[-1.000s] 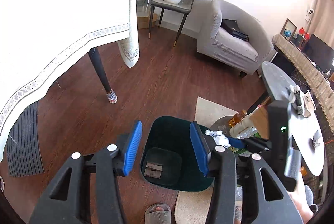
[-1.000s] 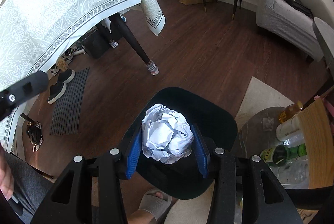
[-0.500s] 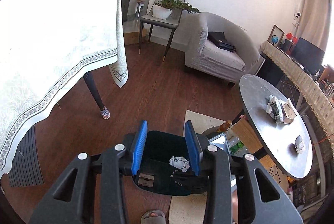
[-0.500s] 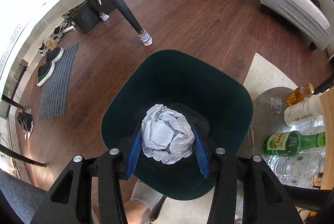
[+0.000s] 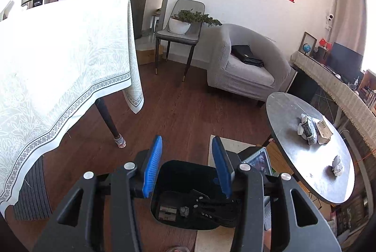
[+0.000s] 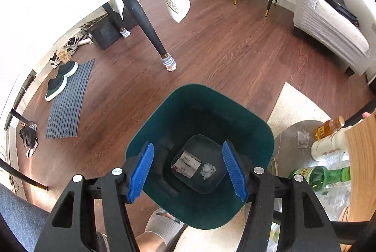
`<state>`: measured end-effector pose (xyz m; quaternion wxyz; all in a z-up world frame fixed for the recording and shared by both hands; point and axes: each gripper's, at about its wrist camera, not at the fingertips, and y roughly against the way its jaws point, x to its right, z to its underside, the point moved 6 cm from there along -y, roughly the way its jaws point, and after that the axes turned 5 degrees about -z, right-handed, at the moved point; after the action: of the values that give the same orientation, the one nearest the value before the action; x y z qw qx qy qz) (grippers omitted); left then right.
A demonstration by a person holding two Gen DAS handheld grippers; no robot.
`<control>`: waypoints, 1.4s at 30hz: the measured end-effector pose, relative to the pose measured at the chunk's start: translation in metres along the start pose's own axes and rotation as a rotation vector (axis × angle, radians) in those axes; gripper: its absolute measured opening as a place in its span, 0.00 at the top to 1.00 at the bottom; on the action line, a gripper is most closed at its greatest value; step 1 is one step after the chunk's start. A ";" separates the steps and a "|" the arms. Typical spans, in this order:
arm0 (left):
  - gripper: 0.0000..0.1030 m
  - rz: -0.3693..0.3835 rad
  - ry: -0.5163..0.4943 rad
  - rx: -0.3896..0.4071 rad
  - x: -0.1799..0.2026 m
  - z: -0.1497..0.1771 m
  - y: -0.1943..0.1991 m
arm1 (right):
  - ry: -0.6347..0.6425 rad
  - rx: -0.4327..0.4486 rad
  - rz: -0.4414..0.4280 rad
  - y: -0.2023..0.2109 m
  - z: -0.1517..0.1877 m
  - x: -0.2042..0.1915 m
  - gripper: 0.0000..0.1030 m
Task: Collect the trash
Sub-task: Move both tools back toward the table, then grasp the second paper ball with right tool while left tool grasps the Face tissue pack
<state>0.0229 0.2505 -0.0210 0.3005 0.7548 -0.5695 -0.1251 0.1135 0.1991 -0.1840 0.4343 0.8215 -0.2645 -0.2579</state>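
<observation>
The right gripper [image 6: 188,169] hangs over a dark green bin [image 6: 256,132], its blue-padded jaws spread wide with nothing between them; they have just been opening. At the bottom of the bin, far below the pads, lies a crumpled paper ball [image 6: 208,170] just beside a flat printed card [image 6: 186,164]. The left gripper [image 5: 186,168], seen from its own camera, has its jaws apart too, empty, having just widened a little, with the bin [image 5: 183,169] and the right gripper's black body [image 5: 211,209] showing beneath them. To the right stands a round grey table [image 5: 293,134] with a second paper ball [image 5: 338,165] and some wrappers [image 5: 310,127] on top. A white tablecloth [image 5: 58,68] hangs at the left over wooden floor [image 6: 223,45].
</observation>
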 end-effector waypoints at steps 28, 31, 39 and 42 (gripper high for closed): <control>0.27 0.140 -0.132 0.076 0.111 -0.023 -0.014 | -0.029 0.412 0.206 0.247 0.025 0.093 0.28; 0.22 0.131 -0.223 0.083 0.138 -0.017 -0.020 | -0.075 0.435 0.251 0.269 0.045 0.119 0.25; 0.15 0.183 -0.372 0.062 0.194 -0.004 -0.037 | -0.213 0.421 0.323 0.289 0.096 0.180 0.19; 0.12 0.186 -0.425 0.063 0.213 0.000 -0.042 | -0.226 0.419 0.343 0.291 0.105 0.190 0.19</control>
<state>0.1236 0.0580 -0.0134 0.1603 0.6647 -0.6909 -0.2349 0.1219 -0.1278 -0.0247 0.2601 0.8026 -0.4939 -0.2104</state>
